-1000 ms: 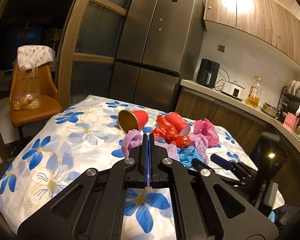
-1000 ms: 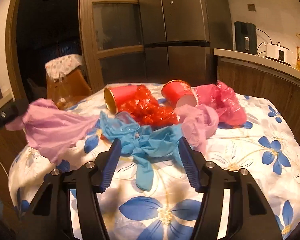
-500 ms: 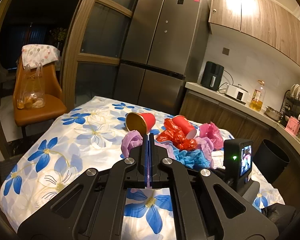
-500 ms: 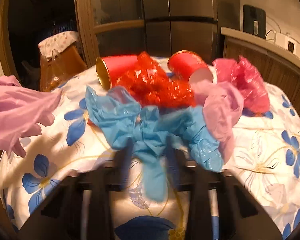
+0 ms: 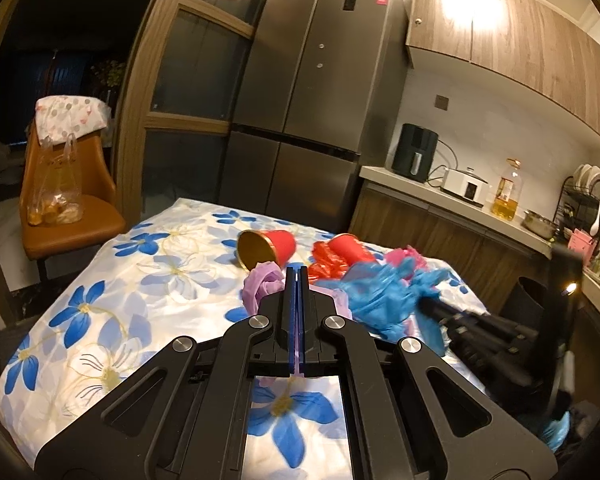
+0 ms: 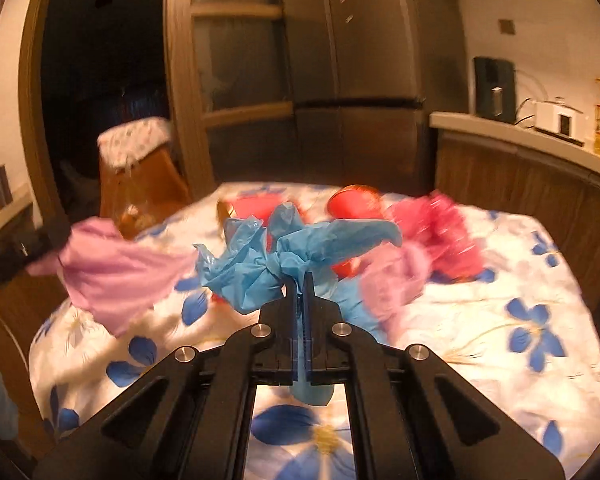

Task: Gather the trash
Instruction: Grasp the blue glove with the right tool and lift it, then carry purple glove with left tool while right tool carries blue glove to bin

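Note:
My left gripper (image 5: 298,271) is shut on a crumpled purple plastic bag (image 5: 260,285), which hangs at the left of the right wrist view (image 6: 116,268). My right gripper (image 6: 303,280) has its jaws closing tight on a blue plastic bag (image 6: 256,264), lifted off the flowered tablecloth (image 6: 500,340). In the left wrist view the blue bag (image 5: 384,300) hangs from the right gripper (image 5: 430,304). Behind lie two red paper cups (image 5: 274,246) (image 5: 350,247), red crumpled plastic (image 5: 322,258), a pink bag (image 6: 440,224) and another purple piece (image 6: 392,280).
The table stands before a steel fridge (image 5: 312,120). A kitchen counter (image 5: 460,208) with appliances runs along the right, and a black bin (image 5: 528,292) stands beside the table. An orange chair (image 5: 72,220) with a bag on it is at the left.
My right gripper moved onto the blue bag, closed on it and raised it from the table. The left gripper kept still with the purple bag.

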{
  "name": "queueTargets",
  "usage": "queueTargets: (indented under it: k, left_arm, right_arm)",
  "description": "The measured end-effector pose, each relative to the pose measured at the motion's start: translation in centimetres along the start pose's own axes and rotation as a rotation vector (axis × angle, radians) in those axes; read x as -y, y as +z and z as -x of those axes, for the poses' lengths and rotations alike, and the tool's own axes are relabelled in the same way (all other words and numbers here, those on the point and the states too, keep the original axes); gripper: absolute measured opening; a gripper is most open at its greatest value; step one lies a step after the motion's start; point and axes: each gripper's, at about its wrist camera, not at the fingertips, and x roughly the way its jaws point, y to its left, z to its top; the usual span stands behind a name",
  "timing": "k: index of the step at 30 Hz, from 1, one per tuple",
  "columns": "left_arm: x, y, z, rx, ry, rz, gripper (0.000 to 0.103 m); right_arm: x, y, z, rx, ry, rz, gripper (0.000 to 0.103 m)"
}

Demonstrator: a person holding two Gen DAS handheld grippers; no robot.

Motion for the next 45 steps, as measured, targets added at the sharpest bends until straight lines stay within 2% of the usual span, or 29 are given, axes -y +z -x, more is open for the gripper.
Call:
queueTargets:
  k: [8, 20, 33, 45]
  left_arm:
    - [2.9, 0.1, -0.3, 0.0, -0.048, -0.037, 0.0]
    - [10.0, 0.2, -2.2, -0.009, -0.163, -0.126, 0.0]
    - [20.1, 0.3, -4.6, -0.01, -0.357, -0.21, 0.0]
    - [30.0, 0.4, -6.9, -0.008, -0.515, -0.272, 0.0]
  right_arm:
    - [4.0, 0.3, 4.3, 0.07, -0.111, -0.038, 0.003]
    - [10.1, -0.1, 9.4, 0.144, -0.247, -0.114, 0.003]
    - [17.0, -0.6, 15.4, 0.226, -0.44, -0.194, 0.003]
    - [22.6, -1.2, 19.1, 0.259, -0.592, -0.254, 0.003]
